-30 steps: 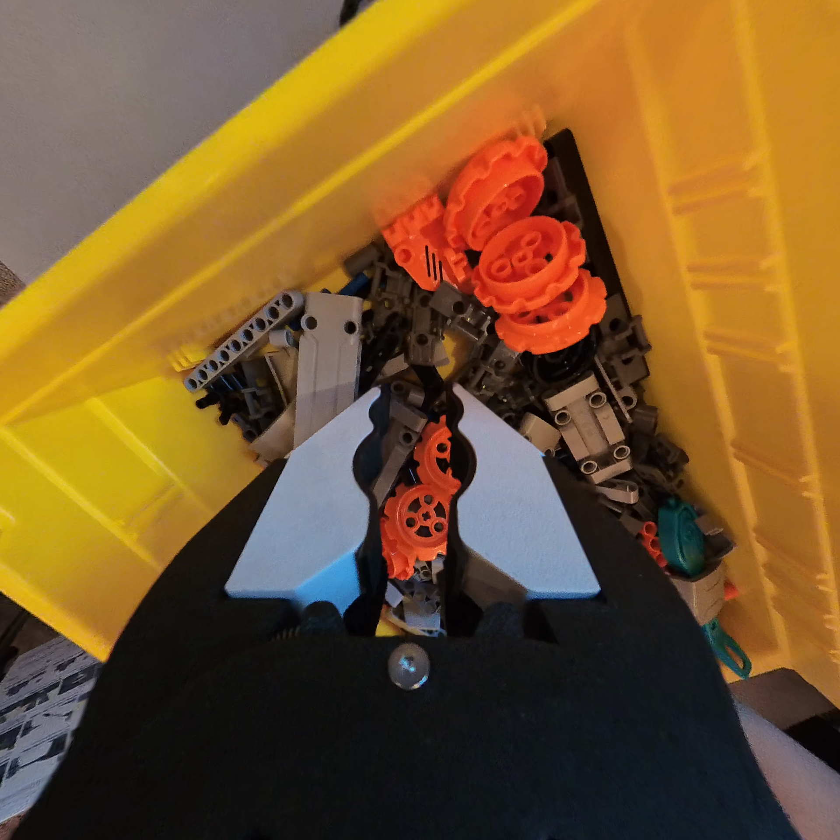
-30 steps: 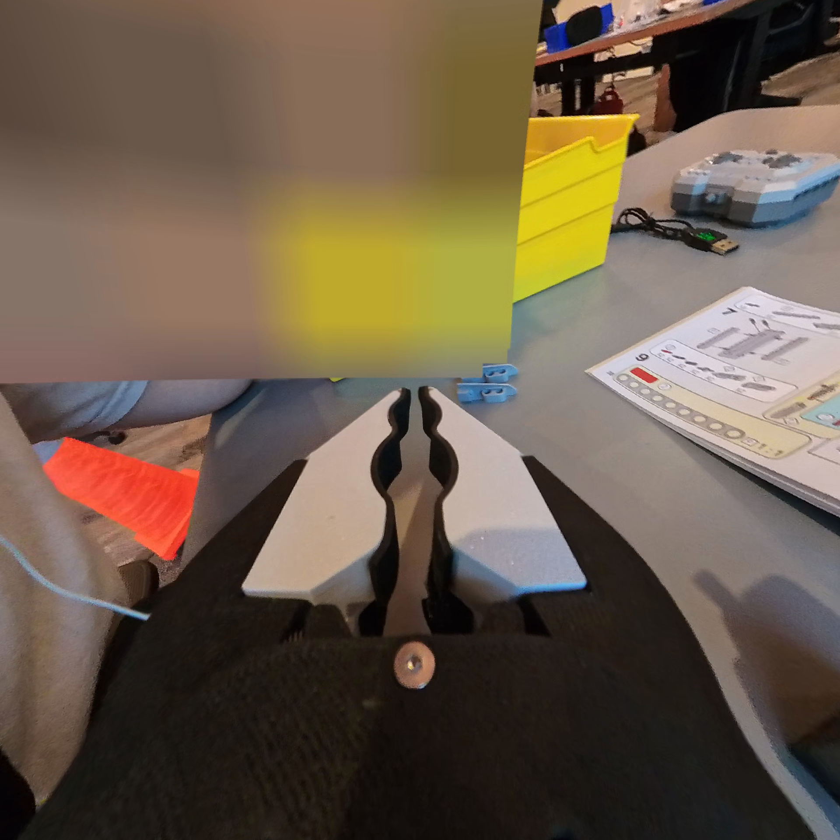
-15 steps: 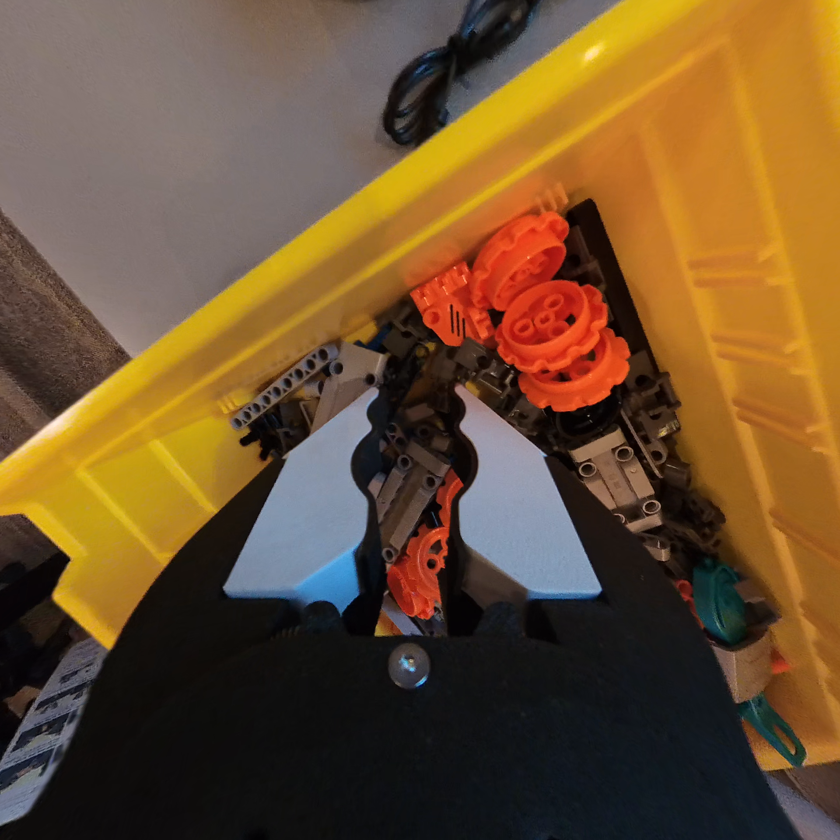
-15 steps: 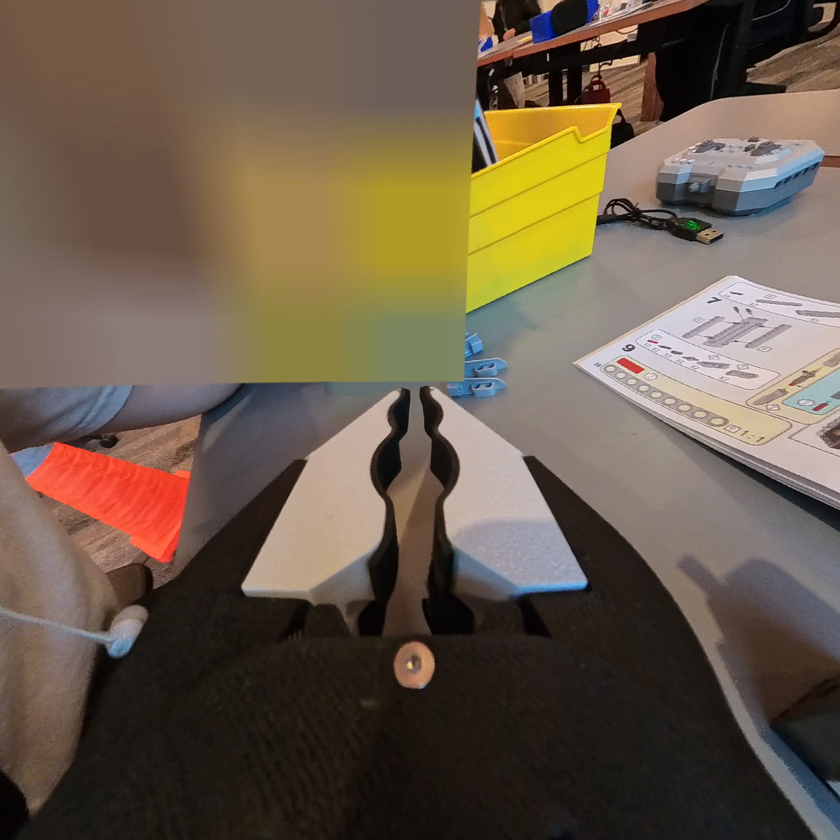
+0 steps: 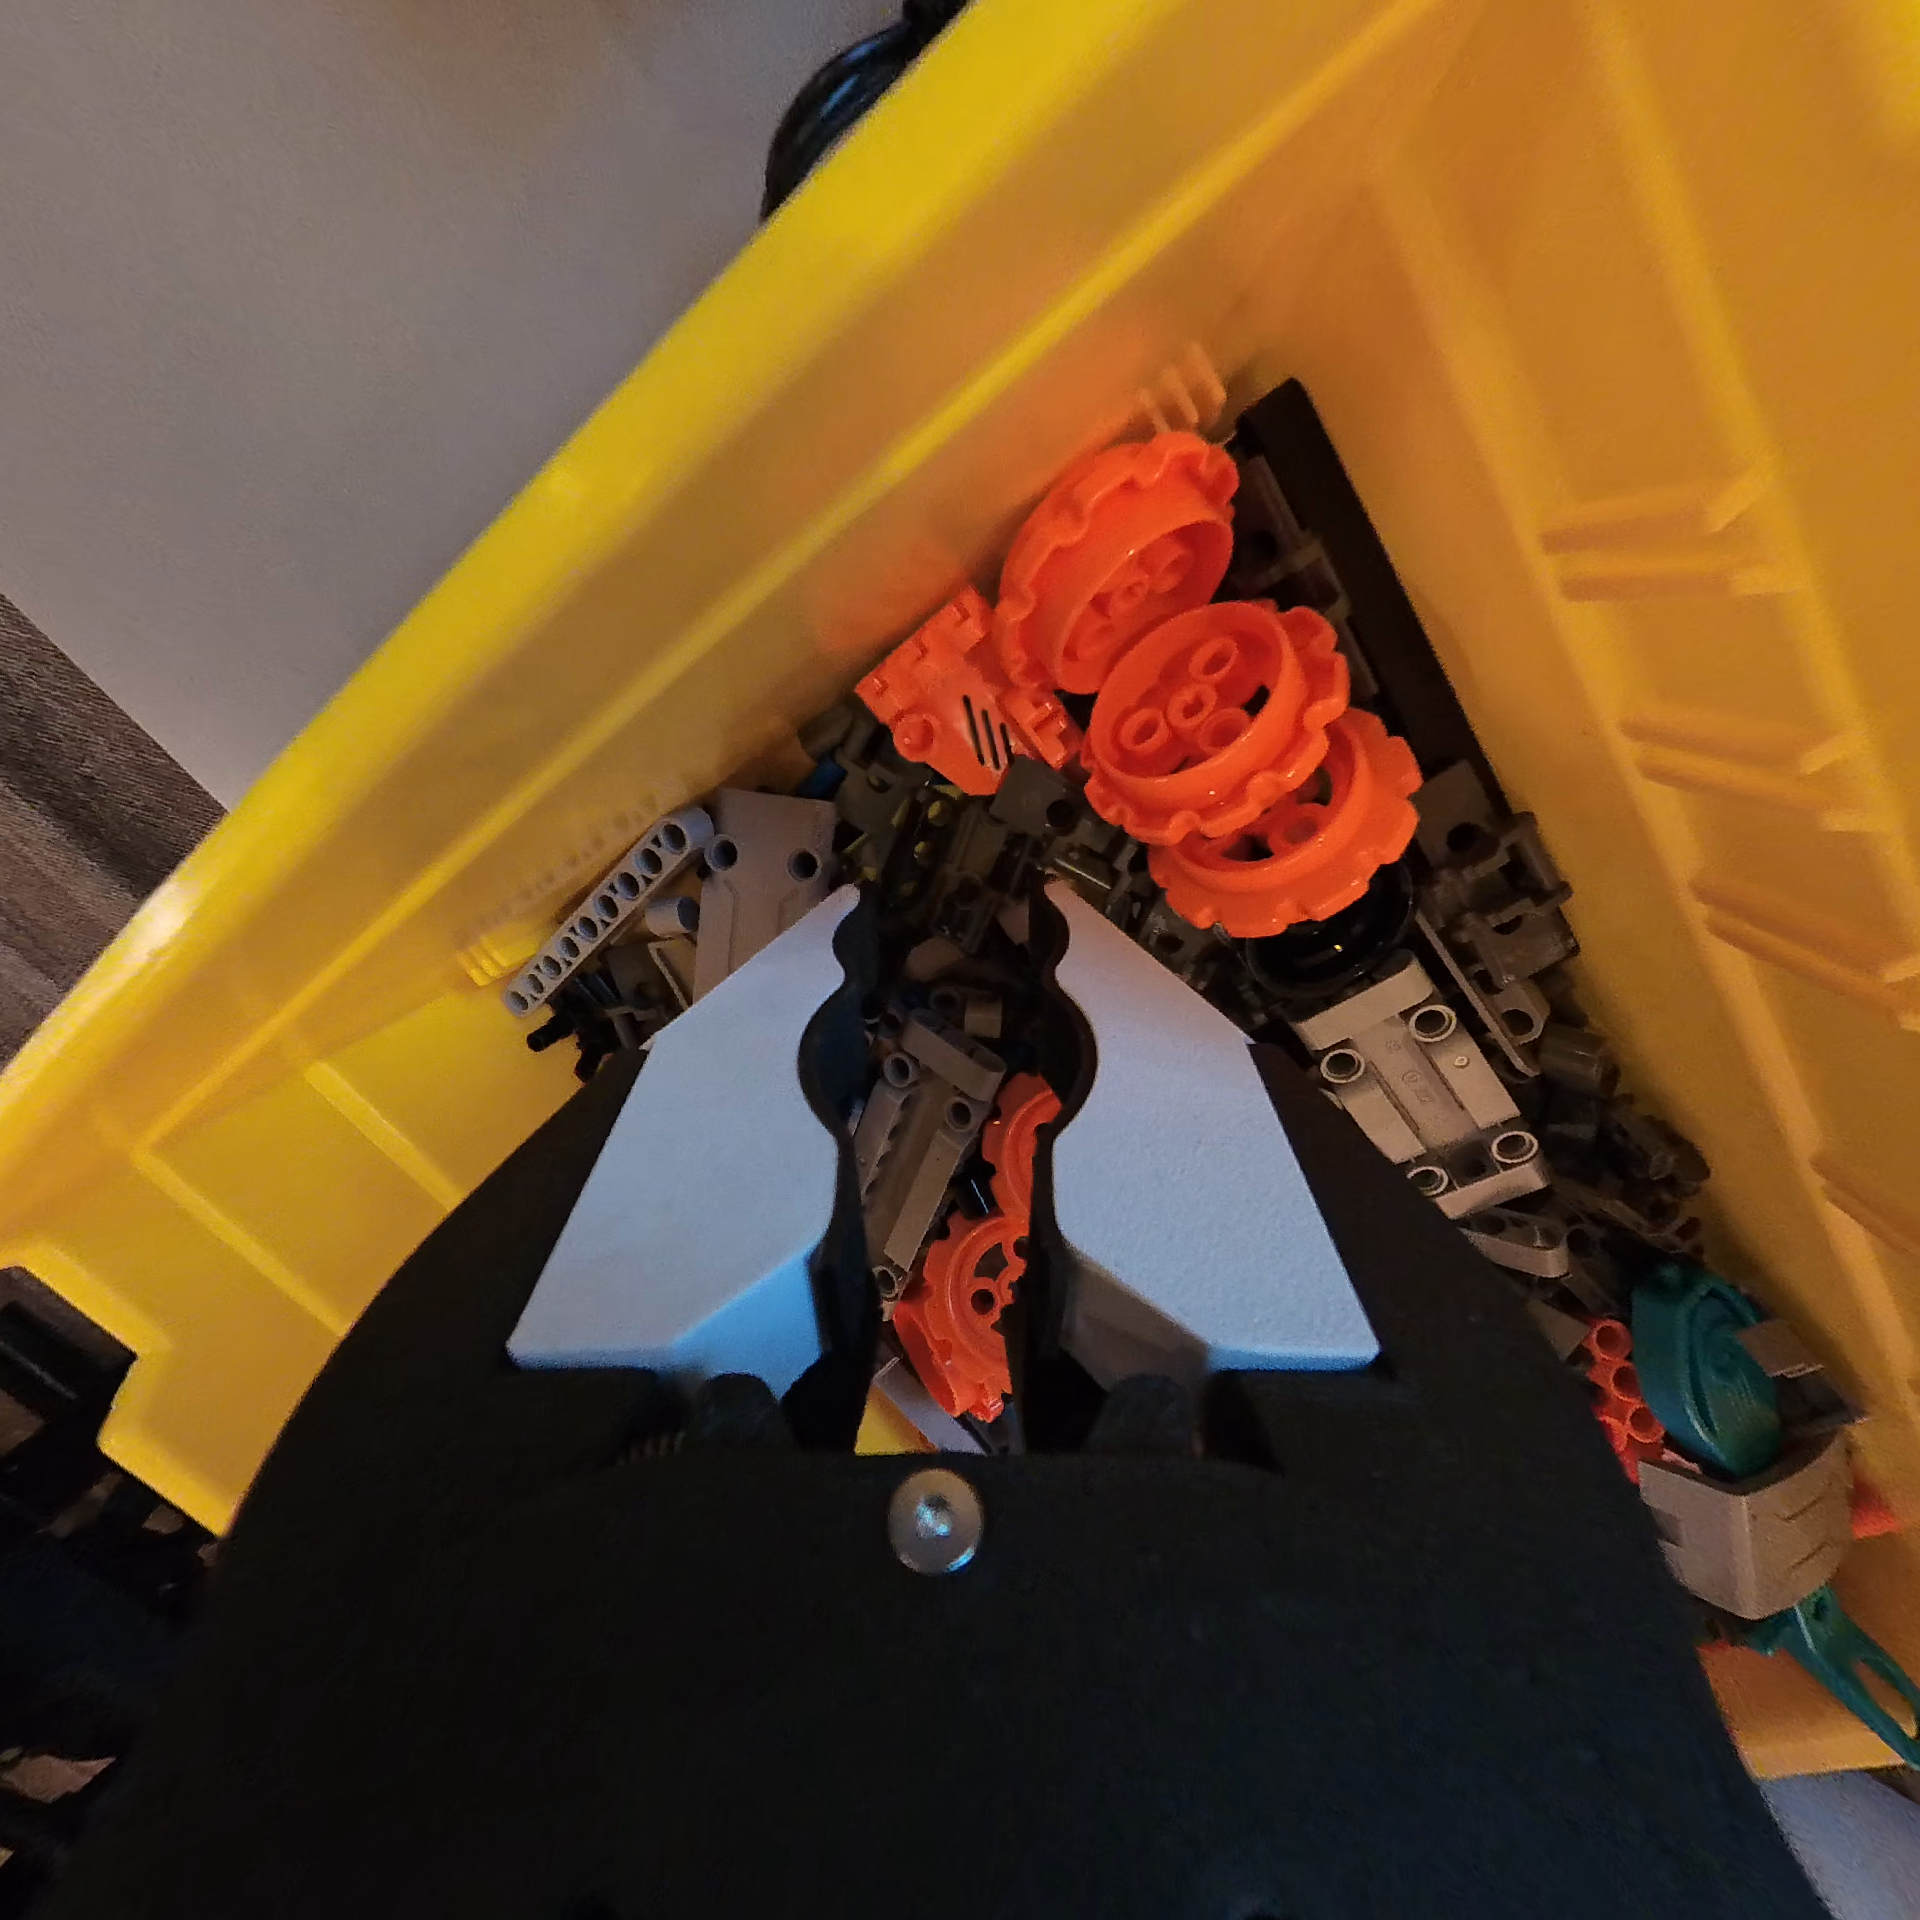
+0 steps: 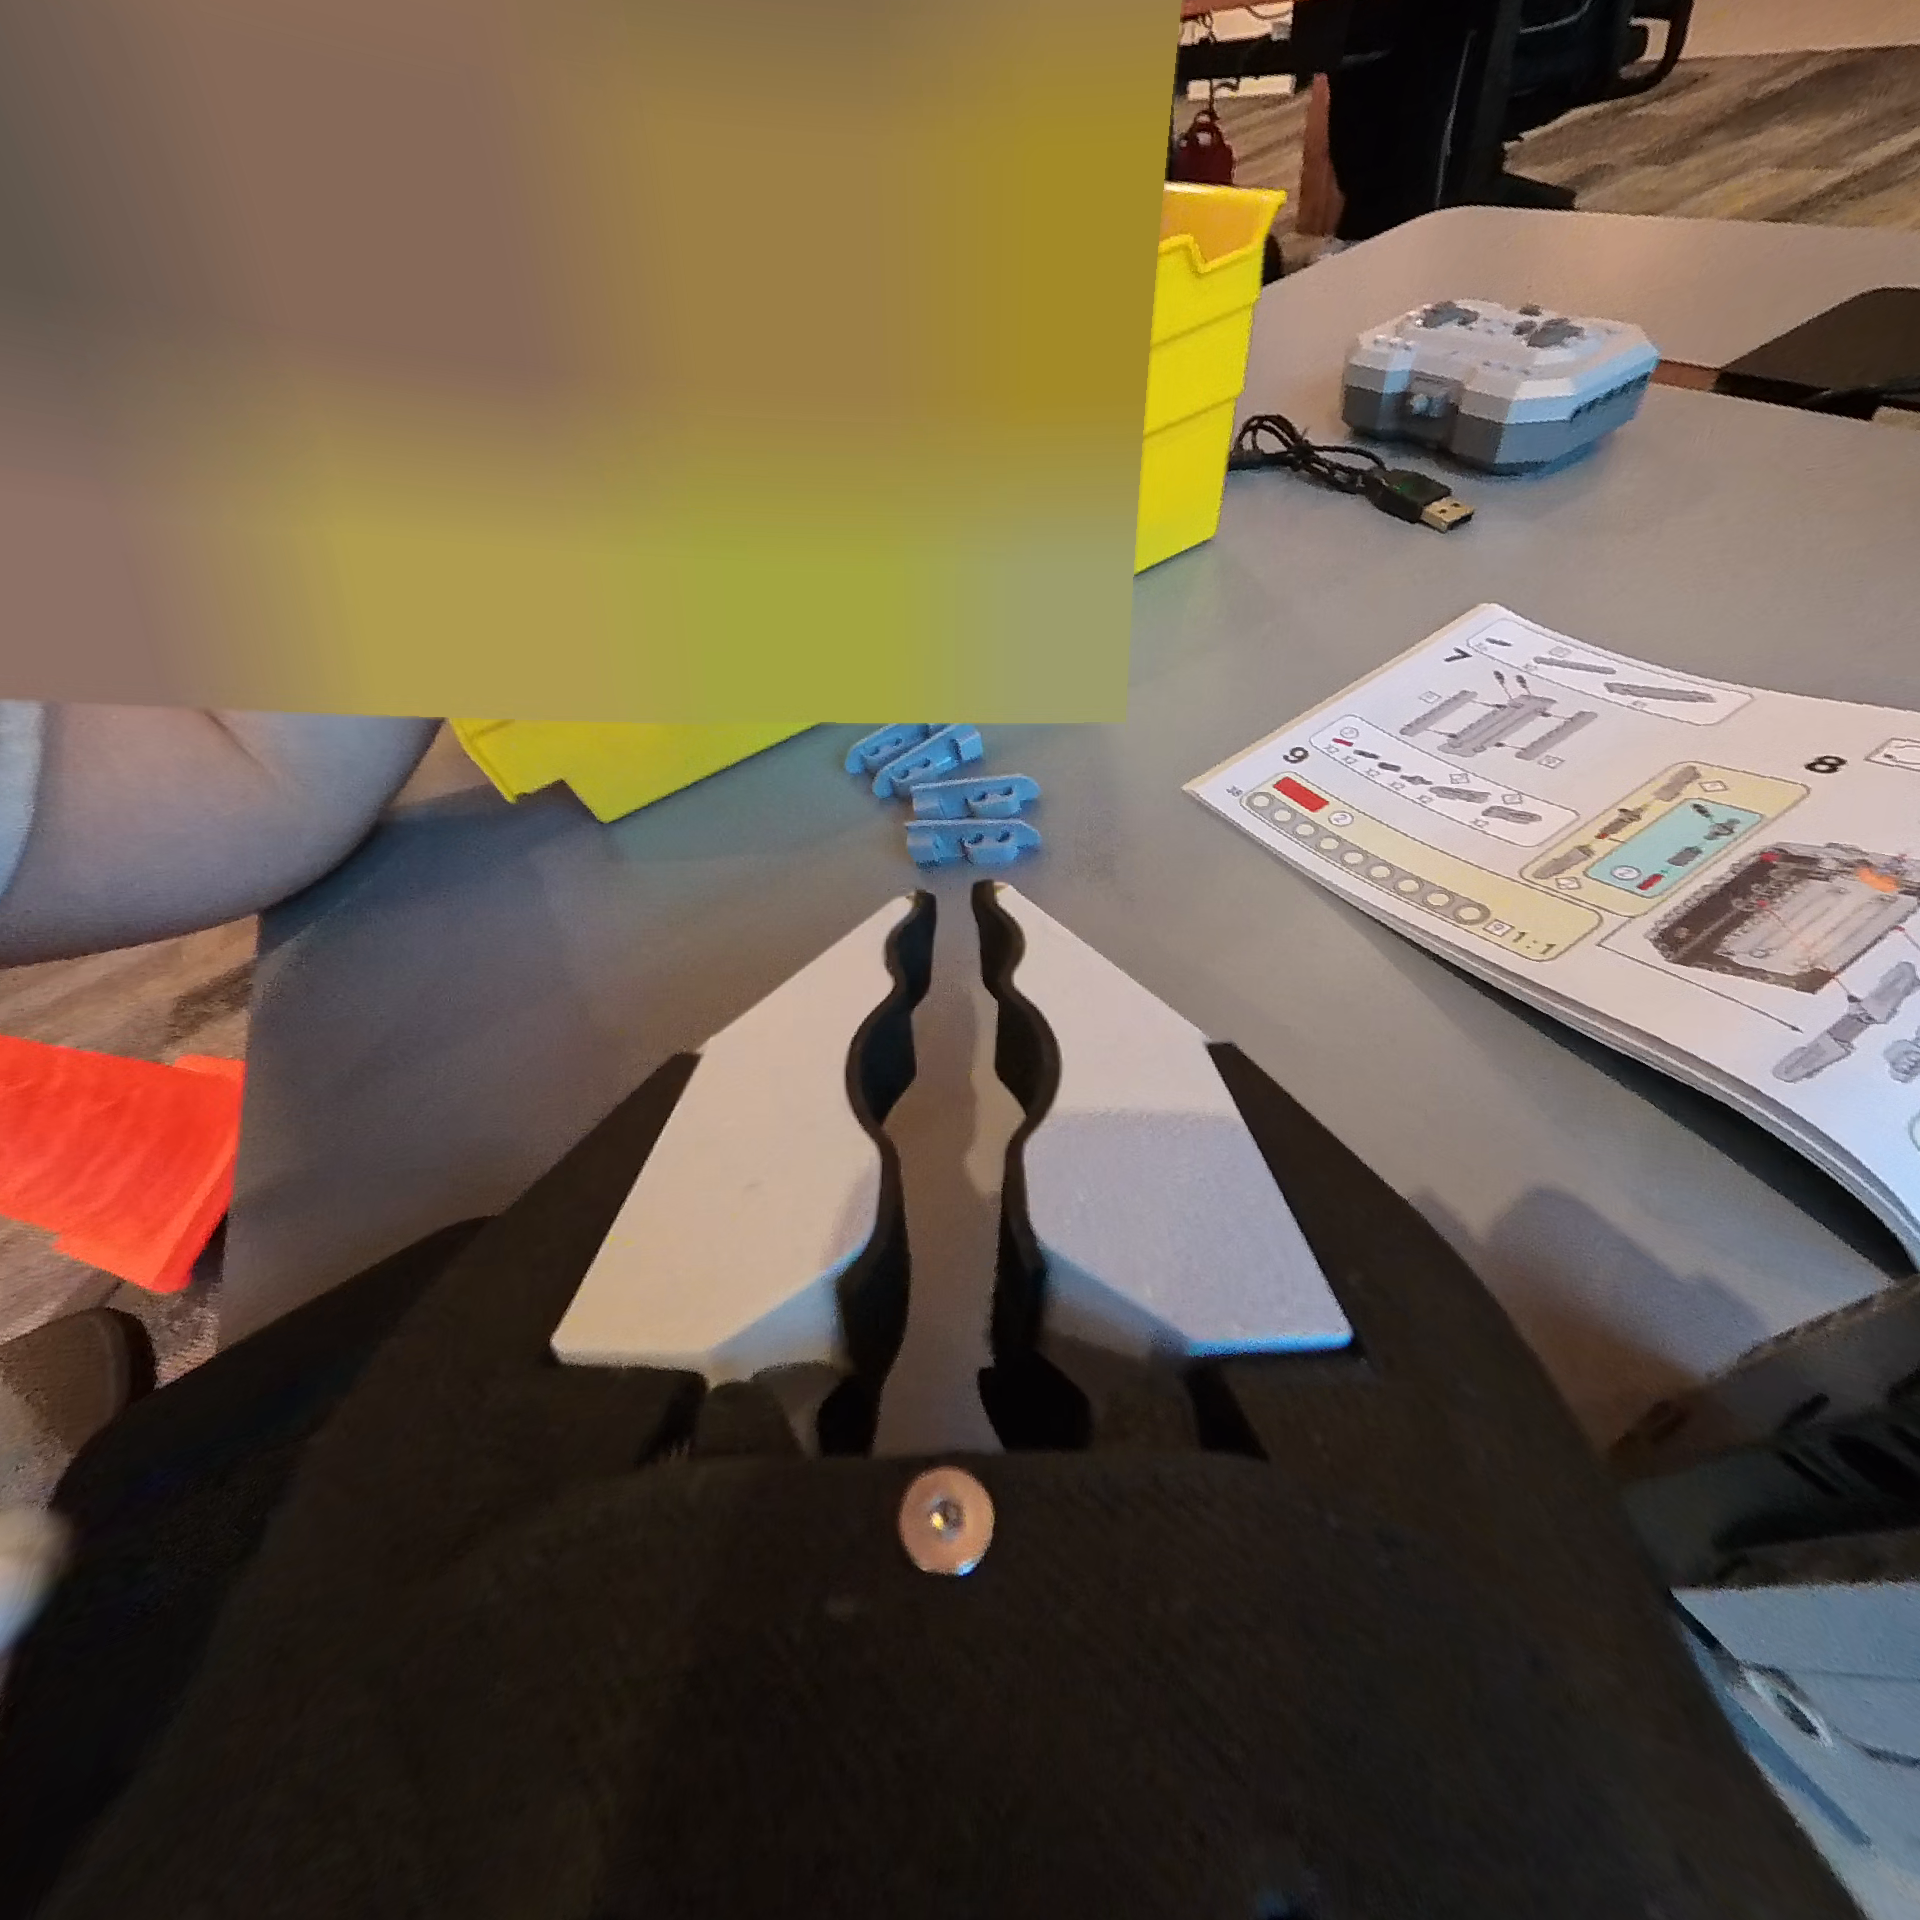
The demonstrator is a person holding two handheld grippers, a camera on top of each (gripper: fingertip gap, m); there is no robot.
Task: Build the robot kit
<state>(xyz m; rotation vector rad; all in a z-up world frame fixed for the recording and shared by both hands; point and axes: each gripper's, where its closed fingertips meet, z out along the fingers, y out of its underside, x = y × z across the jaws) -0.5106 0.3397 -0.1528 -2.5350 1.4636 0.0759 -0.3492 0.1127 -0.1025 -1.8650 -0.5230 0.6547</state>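
Note:
My left gripper (image 5: 948,899) hangs partly open and empty over a yellow bin (image 5: 727,582) full of building parts. Its tips are just above dark connector pieces. An orange gear (image 5: 977,1288) and a grey beam piece (image 5: 914,1132) lie below the gap. Three orange wheels (image 5: 1195,717) are stacked just beyond the right tip. My right gripper (image 6: 953,896) is nearly closed and empty above the grey table (image 6: 520,987). Its tips are just short of several small blue pieces (image 6: 961,800).
The bin also holds a long grey holed beam (image 5: 603,925), a grey block (image 5: 1413,1091) and a teal part (image 5: 1704,1361). The table carries an open instruction booklet (image 6: 1558,831), a grey hub (image 6: 1496,379), a black USB cable (image 6: 1340,468) and the yellow bin (image 6: 1195,364). A sleeve (image 6: 156,810) shows at left. About 30 centimeters separates my left fingertips from my right.
My left gripper pulled back from the bin, then came closer again, jaws unchanged. My right gripper moved toward the blue pieces, which now show fully in front of its tips.

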